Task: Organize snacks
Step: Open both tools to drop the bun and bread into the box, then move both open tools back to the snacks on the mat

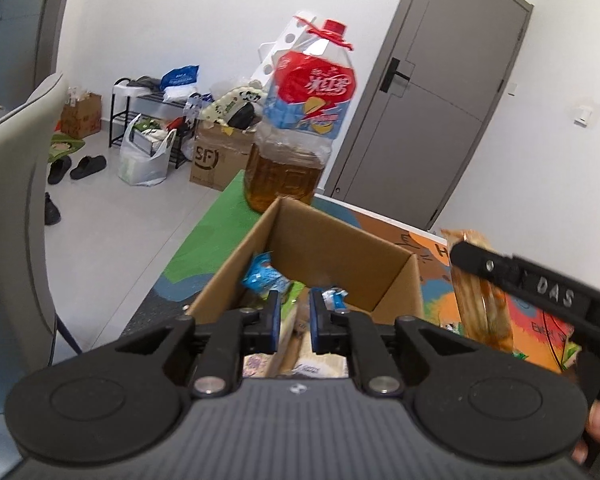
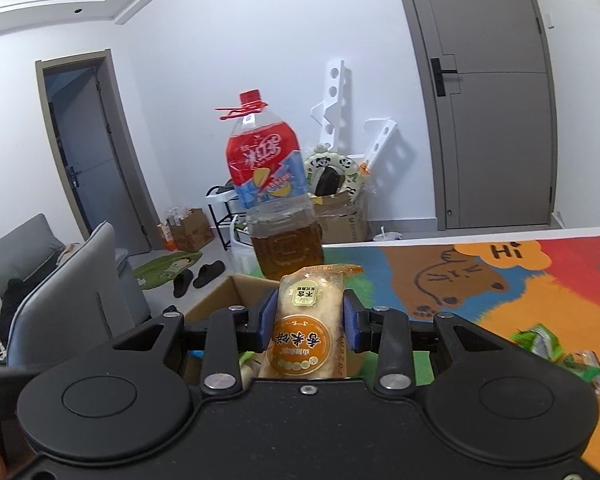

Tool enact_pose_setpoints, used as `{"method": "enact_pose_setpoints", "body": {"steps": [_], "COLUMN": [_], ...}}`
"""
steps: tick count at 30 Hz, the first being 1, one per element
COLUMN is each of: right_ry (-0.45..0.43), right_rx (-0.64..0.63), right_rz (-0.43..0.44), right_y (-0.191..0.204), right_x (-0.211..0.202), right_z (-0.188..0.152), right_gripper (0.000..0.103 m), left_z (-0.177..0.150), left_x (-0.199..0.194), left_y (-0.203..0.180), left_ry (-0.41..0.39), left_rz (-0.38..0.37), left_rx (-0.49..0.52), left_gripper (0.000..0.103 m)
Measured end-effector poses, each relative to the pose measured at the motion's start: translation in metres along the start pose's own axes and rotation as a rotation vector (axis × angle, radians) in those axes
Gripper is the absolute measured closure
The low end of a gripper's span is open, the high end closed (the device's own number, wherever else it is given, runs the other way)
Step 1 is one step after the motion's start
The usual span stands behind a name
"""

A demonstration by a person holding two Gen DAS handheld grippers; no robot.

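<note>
Holding a clear-wrapped pale rice-cracker packet with a round orange label (image 2: pixel 306 332), my right hand-held gripper (image 2: pixel 307 326) has its blue pads pressed on the packet's two sides, and the packet stands upright between them so it can go in end first. Just ahead of and below that gripper sits the open brown cardboard box (image 1: pixel 340 240) on the colourful cartoon-printed desk (image 2: pixel 500 288). My left hand-held gripper (image 1: pixel 294 316) hovers over the box with a narrow gap between its fingers and nothing in it, I judge to keep clear. Inside the box I count at least two blue-wrapped snacks (image 1: pixel 266 276); others are hidden. To the right lie two or three green-wrapped snacks (image 2: pixel 556 350). Beyond the box stands one large clear plastic tea bottle with a red cap (image 1: pixel 300 120).
</note>
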State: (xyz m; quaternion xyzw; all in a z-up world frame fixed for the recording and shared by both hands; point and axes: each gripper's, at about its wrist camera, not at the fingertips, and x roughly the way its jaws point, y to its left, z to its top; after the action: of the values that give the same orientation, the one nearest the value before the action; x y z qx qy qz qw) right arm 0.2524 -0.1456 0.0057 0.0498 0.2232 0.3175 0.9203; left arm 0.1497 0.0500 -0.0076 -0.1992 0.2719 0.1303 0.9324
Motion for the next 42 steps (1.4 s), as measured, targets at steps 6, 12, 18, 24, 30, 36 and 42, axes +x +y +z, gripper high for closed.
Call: {"method": "enact_pose_setpoints", "body": {"steps": [6, 12, 18, 24, 30, 36, 42], "right_ry": [0.006, 0.016, 0.006, 0.005, -0.013, -0.011, -0.034], "right_rx": [0.015, 0.006, 0.014, 0.044, 0.057, 0.087, 0.121], "right_rz": [0.020, -0.027, -0.060, -0.076, -0.132, -0.189, -0.194], "right_y": [0.013, 0.016, 0.007, -0.015, -0.038, -0.067, -0.093], "right_x": [0.018, 0.029, 0.015, -0.006, -0.029, -0.049, -0.070], "right_z": [0.004, -0.001, -0.006, -0.012, -0.016, -0.023, -0.030], "right_gripper": [0.068, 0.063, 0.052, 0.031, 0.014, 0.011, 0.004], "left_z": [0.000, 0.001, 0.000, -0.004, -0.008, -0.013, -0.022], "left_x": [-0.003, -0.008, -0.011, -0.011, -0.013, -0.013, -0.013], "left_y": [0.016, 0.025, 0.021, 0.010, -0.008, -0.035, -0.068], "left_ry": [-0.005, -0.022, -0.057, -0.061, -0.061, -0.061, -0.082], "left_rz": [0.027, 0.015, 0.021, 0.013, -0.006, -0.040, -0.054], "left_rx": [-0.033, -0.055, -0.055, -0.040, -0.009, 0.025, 0.058], "left_gripper": [0.068, 0.050, 0.025, 0.015, 0.009, 0.008, 0.008]}}
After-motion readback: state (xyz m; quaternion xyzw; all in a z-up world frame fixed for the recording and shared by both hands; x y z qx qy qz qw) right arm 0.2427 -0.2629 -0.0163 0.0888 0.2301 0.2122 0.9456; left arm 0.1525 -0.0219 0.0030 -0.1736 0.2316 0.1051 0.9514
